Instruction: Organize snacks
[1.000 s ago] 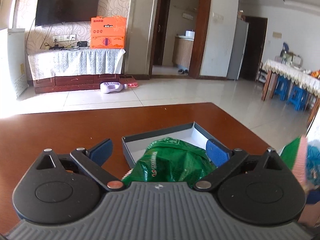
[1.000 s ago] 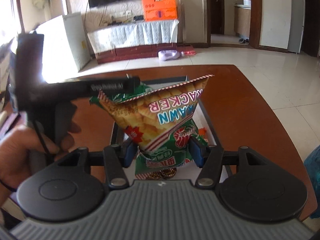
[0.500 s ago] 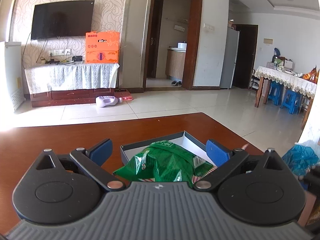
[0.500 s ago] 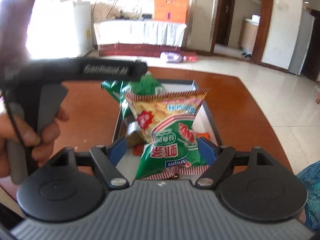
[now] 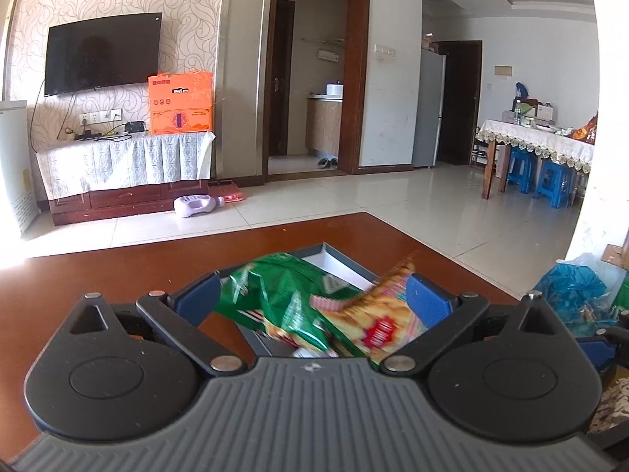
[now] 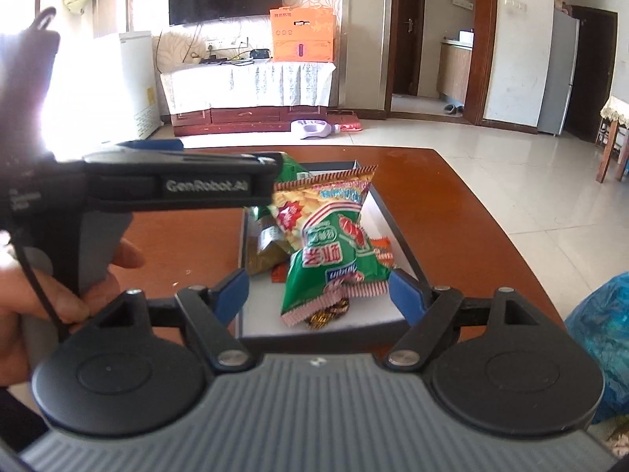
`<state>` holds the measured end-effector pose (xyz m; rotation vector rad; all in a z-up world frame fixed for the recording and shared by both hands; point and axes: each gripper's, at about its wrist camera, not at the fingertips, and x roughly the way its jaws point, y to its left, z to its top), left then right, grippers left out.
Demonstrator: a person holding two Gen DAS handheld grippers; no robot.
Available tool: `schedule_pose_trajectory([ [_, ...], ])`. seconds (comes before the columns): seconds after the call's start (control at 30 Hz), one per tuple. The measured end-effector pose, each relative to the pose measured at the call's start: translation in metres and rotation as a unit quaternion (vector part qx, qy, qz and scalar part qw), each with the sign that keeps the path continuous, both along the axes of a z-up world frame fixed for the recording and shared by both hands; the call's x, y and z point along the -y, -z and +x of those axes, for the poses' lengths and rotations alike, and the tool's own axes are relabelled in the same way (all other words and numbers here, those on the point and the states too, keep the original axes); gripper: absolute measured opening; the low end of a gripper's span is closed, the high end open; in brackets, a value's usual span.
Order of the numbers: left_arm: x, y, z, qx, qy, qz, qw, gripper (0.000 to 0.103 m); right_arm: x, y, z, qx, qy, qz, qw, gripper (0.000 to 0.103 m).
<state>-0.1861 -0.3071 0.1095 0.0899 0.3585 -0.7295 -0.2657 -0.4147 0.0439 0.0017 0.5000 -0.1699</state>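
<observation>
Lower centre of the right view: right gripper (image 6: 318, 289) jaws just opened wide, cracker bag (image 6: 328, 244) loose in box (image 6: 397, 232); left gripper (image 5: 312, 301) jaws wide, empty.

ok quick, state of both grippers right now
left gripper: open, holding nothing
right gripper: jaws just opened wide, prawn cracker bag released into the box

Wall-mounted television (image 5: 103, 54) above draped cabinet (image 5: 125, 165); pale tiled floor (image 5: 393, 200).
</observation>
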Motion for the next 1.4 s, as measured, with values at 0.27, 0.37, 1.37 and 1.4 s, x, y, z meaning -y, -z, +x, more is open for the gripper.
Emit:
schedule_pose_trajectory([
  [0.27, -0.009, 0.003, -0.029, -0.002, 0.004, 0.004, 1.0, 0.103, -0.001, 0.004, -0.021, -0.006, 0.003, 0.021, 1.0, 0.08],
  [0.37, -0.014, 0.003, -0.033, -0.02, -0.001, -0.005, 0.9998, 0.103, 0.003, 0.005, -0.025, -0.009, 0.009, 0.037, 0.999, 0.08],
  [1.37, -0.028, 0.004, -0.116, -0.032, 0.016, 0.042, 0.9985, 0.103, 0.014, 0.038, -0.084, -0.017, 0.084, 0.071, 0.994, 0.08],
  [1.4, -0.027, 0.004, -0.119, -0.027, 0.015, 0.045, 0.9985, 0.103, 0.014, 0.038, -0.083, -0.018, 0.085, 0.072, 0.994, 0.08],
])
